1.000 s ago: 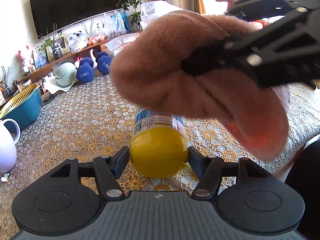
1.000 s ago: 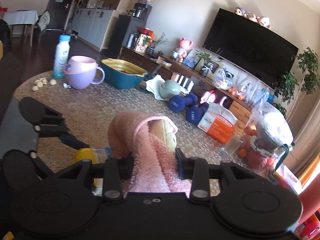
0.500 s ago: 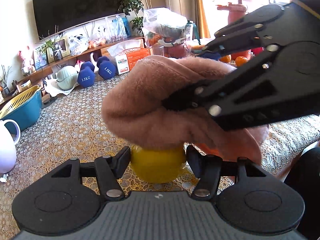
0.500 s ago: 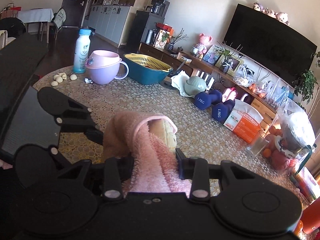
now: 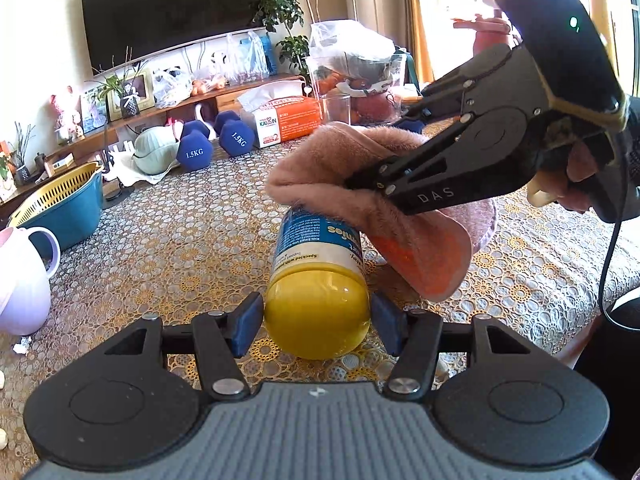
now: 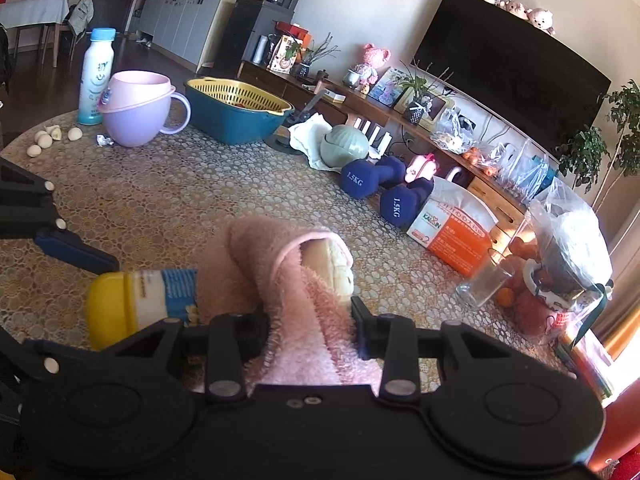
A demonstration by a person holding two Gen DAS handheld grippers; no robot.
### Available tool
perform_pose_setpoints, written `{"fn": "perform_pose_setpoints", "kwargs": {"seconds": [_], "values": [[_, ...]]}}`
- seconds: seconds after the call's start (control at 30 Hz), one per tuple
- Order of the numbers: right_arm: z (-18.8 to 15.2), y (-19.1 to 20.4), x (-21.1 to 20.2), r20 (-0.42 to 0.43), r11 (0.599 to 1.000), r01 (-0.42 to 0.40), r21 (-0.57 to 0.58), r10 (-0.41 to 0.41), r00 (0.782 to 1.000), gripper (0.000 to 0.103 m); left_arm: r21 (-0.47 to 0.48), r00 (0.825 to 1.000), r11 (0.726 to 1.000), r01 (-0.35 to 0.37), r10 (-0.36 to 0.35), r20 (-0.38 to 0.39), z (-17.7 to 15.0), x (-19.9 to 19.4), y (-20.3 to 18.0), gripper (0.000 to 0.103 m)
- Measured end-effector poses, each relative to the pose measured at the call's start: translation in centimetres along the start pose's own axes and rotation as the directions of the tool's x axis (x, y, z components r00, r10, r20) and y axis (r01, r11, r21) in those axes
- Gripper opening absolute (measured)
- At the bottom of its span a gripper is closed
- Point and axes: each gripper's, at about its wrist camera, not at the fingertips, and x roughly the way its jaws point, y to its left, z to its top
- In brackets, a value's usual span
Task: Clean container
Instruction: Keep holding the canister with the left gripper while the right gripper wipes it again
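A container with a yellow end and a blue-and-white label [image 5: 318, 280] lies level above the lace tablecloth, and my left gripper [image 5: 318, 316] is shut on its yellow end. The same container [image 6: 136, 304] shows at the lower left of the right wrist view. My right gripper [image 6: 308, 328] is shut on a folded pink cloth [image 6: 304, 280]. That pink cloth [image 5: 372, 184] rests over the container's far end, hiding it. A person's hand [image 5: 580, 176] holds the right gripper's handle.
On the table stand a teal basket with a yellow strainer [image 6: 236, 114], a lilac cup [image 6: 136, 114], a white bottle [image 6: 96, 76], blue dumbbells [image 6: 376, 184], an orange tissue box [image 6: 456, 232], a glass [image 6: 482, 280] and a bagged jar [image 6: 568, 248]. The table edge [image 5: 580, 312] runs at the right.
The cloth has slid from the container's near yellow end out toward its far end, uncovering the label. The left gripper keeps its hold.
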Motion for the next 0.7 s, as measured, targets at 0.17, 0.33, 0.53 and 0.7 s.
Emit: {"fn": "perform_pose_setpoints", "kwargs": {"seconds": [0.17,0.33,0.53,0.7], "values": [[-1.0,-0.7,-0.2,-0.031,0.998,0.06,0.001,-0.06,0.998,0.036,-0.008,1.0,1.0,0.002,-0.001,0.002,-0.1,0.0,0.3,0.058],[-0.5,-1.4,-3.7,0.035,0.997,0.069,0.033,-0.07,0.997,0.036,-0.036,1.0,0.999,0.007,-0.007,0.0,0.0,-0.1,0.7,0.058],[0.8,0.9,-7.2,0.122,0.999,-0.046,-0.014,0.047,0.991,0.036,-0.049,1.0,0.999,-0.002,0.002,0.002,0.1,-0.4,0.8,0.057],[1.6,3.6,-7.5,0.138,0.985,-0.152,-0.083,0.162,0.977,0.036,-0.055,1.0,0.998,-0.003,0.003,0.0,0.1,-0.7,1.0,0.057]]}}
